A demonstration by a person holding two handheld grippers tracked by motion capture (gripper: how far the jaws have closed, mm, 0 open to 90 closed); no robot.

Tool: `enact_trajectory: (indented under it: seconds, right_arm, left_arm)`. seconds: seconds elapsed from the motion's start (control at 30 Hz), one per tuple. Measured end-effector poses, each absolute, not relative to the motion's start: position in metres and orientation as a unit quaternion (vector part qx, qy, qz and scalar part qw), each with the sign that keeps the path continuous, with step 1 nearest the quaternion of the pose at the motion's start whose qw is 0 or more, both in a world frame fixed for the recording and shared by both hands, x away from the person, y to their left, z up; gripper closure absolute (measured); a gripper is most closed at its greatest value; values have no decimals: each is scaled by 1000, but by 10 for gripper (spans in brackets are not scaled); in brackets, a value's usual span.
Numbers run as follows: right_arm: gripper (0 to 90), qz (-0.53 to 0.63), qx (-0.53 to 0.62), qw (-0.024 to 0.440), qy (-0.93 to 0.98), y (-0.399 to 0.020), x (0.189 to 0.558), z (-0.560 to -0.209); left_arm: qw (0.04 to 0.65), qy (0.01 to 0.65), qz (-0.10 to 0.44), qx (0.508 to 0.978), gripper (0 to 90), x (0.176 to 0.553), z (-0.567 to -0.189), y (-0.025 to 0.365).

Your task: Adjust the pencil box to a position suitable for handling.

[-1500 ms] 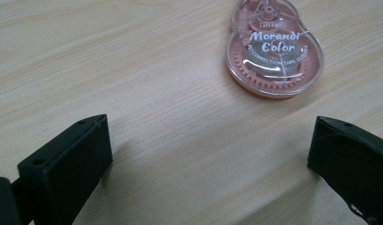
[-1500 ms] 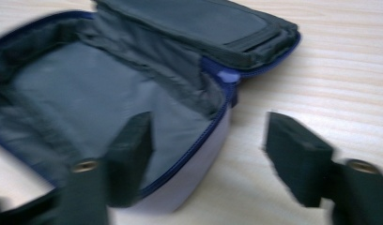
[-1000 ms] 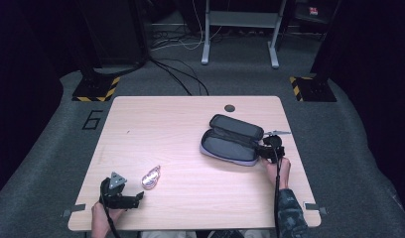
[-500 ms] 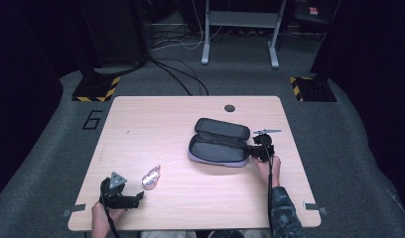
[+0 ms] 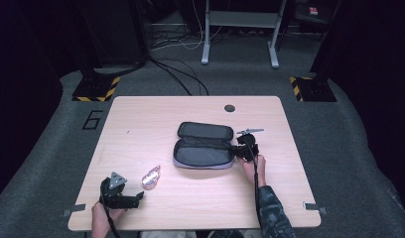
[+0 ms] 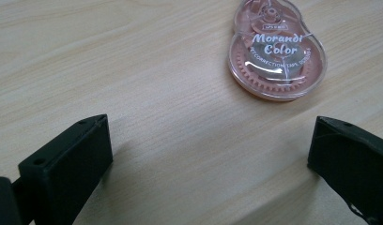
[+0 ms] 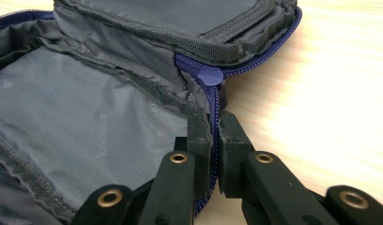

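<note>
An open grey pencil case (image 5: 203, 145) with a blue zipper lies at the table's middle, its lid folded back. My right gripper (image 5: 238, 151) is shut on the case's right rim; in the right gripper view (image 7: 216, 140) its jaws pinch the zippered edge of the case (image 7: 86, 122). A pink correction tape dispenser (image 5: 151, 177) lies at the front left. My left gripper (image 5: 137, 197) rests on the table just beside it, jaws open and empty. The dispenser (image 6: 276, 56) lies ahead of the left gripper (image 6: 210, 154), beyond its jaws.
A small grey tool (image 5: 250, 131) lies on the table (image 5: 141, 119) just behind the right gripper. A dark round grommet (image 5: 230, 107) sits near the far edge. Desk legs and cables stand on the floor beyond.
My right gripper has dragged the pencil case leftward across the table toward the middle. The left gripper and the dispenser have stayed put.
</note>
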State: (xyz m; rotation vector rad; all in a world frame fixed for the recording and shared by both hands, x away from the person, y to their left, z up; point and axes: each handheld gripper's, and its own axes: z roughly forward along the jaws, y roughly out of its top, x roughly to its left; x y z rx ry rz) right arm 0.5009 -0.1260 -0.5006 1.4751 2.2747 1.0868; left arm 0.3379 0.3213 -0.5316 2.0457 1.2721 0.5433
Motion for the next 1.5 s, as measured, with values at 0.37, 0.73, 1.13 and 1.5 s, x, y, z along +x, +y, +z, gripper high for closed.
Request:
enact_trajectory:
  seconds: [0.37,0.73,1.13,1.5]
  right_arm:
    - [662,382,495,96,775,-117,499,-501]
    - [209,378,473,126,786,-144,475,-491]
    - [124,427,472,149,757,-190,435,-487]
    - [92,400,489,179,755,-224,407,-484]
  left_arm:
    - [333,486,212,780,1,338,-532,321]
    - [333,484,212,781,1,338,-532,321]
    - [333,484,212,781,1,338,-532,321]
    - [333,485,212,780,1,338,-532,321]
